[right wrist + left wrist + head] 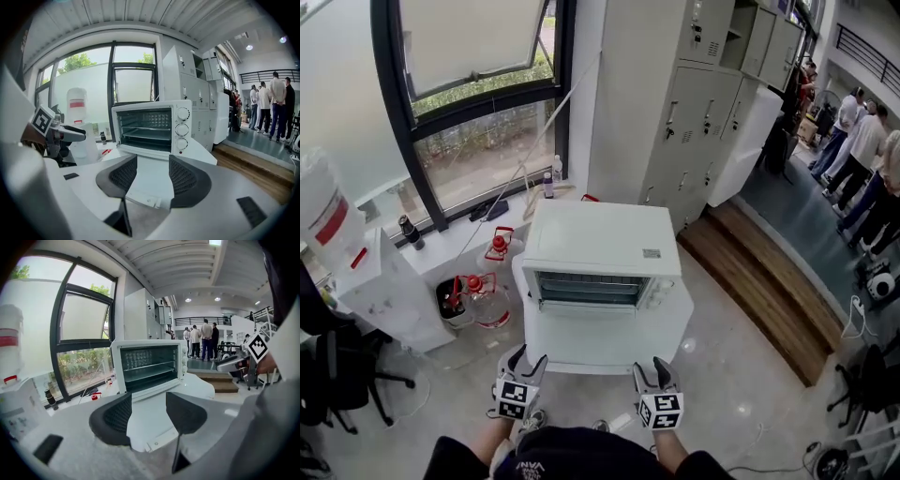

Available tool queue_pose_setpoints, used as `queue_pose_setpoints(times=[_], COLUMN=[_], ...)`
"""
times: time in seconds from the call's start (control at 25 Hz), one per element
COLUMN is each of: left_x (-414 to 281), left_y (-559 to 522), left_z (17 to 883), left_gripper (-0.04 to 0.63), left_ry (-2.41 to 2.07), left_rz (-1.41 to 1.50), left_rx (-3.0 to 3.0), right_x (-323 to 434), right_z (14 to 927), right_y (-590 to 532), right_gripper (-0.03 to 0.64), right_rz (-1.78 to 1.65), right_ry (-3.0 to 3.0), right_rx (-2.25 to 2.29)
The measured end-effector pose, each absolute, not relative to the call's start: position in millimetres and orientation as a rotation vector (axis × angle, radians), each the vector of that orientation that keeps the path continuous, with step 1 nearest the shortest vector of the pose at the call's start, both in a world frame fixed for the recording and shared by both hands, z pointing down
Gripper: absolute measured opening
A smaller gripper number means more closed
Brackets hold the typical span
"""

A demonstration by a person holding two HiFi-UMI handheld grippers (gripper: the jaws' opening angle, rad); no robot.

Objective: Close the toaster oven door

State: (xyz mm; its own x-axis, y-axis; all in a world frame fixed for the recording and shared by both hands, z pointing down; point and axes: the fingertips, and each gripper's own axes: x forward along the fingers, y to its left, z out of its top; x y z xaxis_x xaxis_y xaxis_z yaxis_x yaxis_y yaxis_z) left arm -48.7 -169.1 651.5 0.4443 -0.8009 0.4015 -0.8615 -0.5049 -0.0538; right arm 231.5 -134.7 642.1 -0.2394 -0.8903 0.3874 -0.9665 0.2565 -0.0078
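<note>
No text legible, small grey sticker on toaster oven top too small to read, white lettering on dark garment unreadable

Daylight pours in through the window, leaving the room bright and the shadows soft. Ceiling lamps glow far back. Both gripper views bend hard at their dark, vignetted edges, and the near claw pads look slightly blurred.
</note>
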Motion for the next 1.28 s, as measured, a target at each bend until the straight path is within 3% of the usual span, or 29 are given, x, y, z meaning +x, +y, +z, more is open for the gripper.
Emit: queue_pose_setpoints(times=[0.44,1.28], left_x=[-61,-59], left_y=[-152,-125], left_z=[708,739], left_gripper=[0.224,0.224], left_ry=[-1.533,-1.507], left_rz=[0.616,0.701], left_rx=[2.251,2.176], right_x=[248,233], right_z=[724,818], right_y=[-126,-119], right_gripper=[0.238,0.213], right_rz=[0.471,0.659], right_ry=[-2.129,-2.027], right_rx=[1.512,1.411])
